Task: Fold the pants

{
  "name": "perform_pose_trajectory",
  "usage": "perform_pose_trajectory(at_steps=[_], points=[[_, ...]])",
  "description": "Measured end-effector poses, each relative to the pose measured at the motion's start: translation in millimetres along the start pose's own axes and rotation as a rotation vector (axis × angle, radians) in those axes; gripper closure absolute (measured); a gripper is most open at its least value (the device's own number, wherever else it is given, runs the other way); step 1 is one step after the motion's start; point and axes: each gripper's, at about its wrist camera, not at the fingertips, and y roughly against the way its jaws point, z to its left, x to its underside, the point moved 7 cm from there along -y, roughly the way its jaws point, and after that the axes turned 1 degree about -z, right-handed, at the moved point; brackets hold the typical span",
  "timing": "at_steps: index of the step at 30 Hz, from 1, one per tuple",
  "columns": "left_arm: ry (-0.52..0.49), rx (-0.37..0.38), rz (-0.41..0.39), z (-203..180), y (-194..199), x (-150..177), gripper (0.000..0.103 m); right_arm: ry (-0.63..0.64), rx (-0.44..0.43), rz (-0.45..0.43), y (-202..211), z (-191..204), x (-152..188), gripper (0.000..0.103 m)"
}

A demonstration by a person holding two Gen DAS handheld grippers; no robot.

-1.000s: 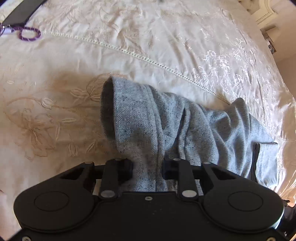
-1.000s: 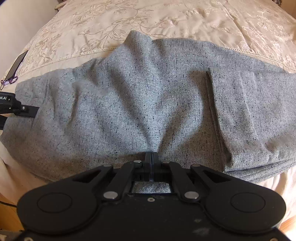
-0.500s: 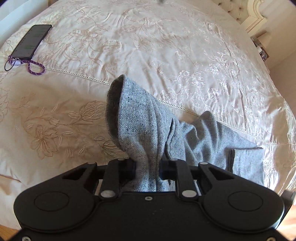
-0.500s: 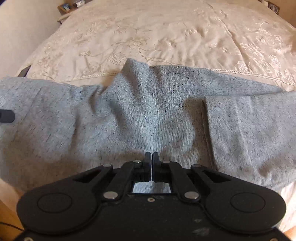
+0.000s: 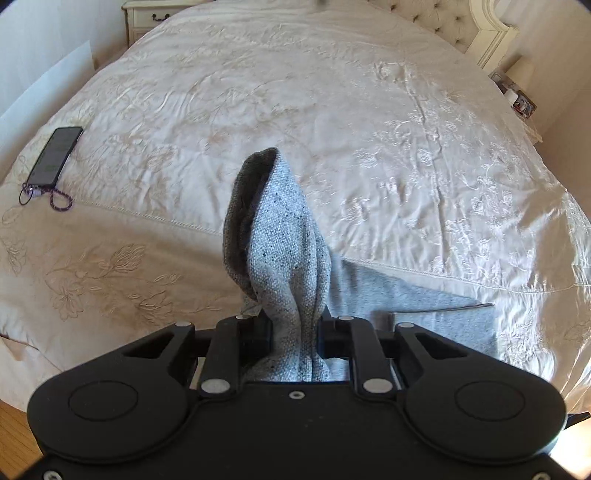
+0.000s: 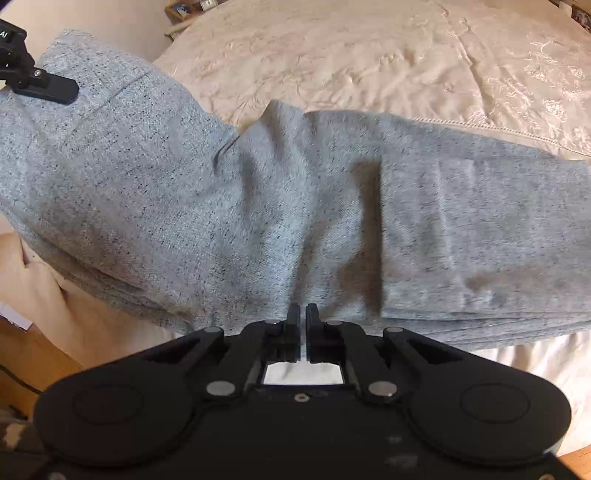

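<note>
The grey flecked pants lie partly folded along the near edge of a cream embroidered bed. My left gripper is shut on a bunched end of the pants and holds it lifted above the bed. In the right wrist view the left gripper shows at the upper left, with the cloth raised there. My right gripper is shut on the near edge of the pants at the middle. A folded layer lies flat to the right.
A black phone with a purple cord lies on the bed at the far left. A headboard and a nightstand stand at the back right, another nightstand at the back left. Wooden floor shows below the bed edge.
My left gripper has risen with its end of the pants, which now hangs well above the bed. My right gripper has kept its grip and lifted a little.
</note>
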Motion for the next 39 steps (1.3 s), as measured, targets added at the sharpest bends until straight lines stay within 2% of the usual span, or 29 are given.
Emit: perform_pose_trajectory(at_steps=[4,8,12,16,18,23,25,29,30,31,33,35,36,38,39], points=[[-0.040,0.007,-0.027,-83.1,-7.0,-3.7,0.077,-0.014,-0.003,-0.039,32.2,-56.6,-6.5,0.098],[-0.065,0.059,-0.010,-169.0,-45.9,10.4,0.077,-0.054,0.040,-0.051,51.3,-123.1,-12.2,0.098],[-0.101,0.083,0.074,-243.5,-112.0,49.5,0.074,-0.077,0.097,-0.055,66.2,-189.6,-12.0,0.098],[-0.174,0.102,0.213,-283.2,-161.0,93.2,0.071,-0.113,0.141,-0.030,72.9,-239.1,-10.7,0.094],[-0.185,0.110,0.219,-285.3,-156.8,99.4,0.071,-0.129,0.155,-0.038,79.8,-257.6,-10.7,0.094],[-0.214,0.025,0.102,-256.3,-120.4,81.8,0.069,-0.107,0.178,-0.099,93.4,-273.7,-32.7,0.083],[-0.199,-0.040,0.094,-233.0,-120.2,77.7,0.069,-0.092,0.186,-0.139,96.5,-272.9,-47.1,0.081],[-0.188,-0.188,0.102,-178.2,-134.5,87.7,0.069,0.049,0.120,-0.213,84.9,-246.6,-77.0,0.079],[-0.185,-0.204,0.132,-167.7,-141.7,95.2,0.070,0.088,0.096,-0.194,75.8,-240.0,-78.3,0.079],[-0.192,-0.215,0.196,-157.1,-153.8,109.0,0.070,0.119,0.080,-0.165,66.4,-235.9,-75.6,0.079],[-0.227,-0.204,0.298,-144.6,-171.8,136.5,0.069,0.166,0.102,-0.056,40.7,-238.0,-57.0,0.079],[-0.267,-0.185,0.323,-136.1,-177.6,154.8,0.064,0.151,0.167,0.047,25.7,-251.6,-33.6,0.079],[-0.262,-0.171,0.323,-134.8,-174.2,154.0,0.064,0.123,0.162,0.069,24.8,-257.7,-28.1,0.078],[-0.223,-0.135,0.309,-134.6,-161.1,141.7,0.066,0.071,0.143,0.065,33.1,-267.5,-27.7,0.078],[-0.213,-0.119,0.279,-135.1,-152.0,130.6,0.066,0.072,0.141,0.056,39.2,-268.3,-32.6,0.078]])
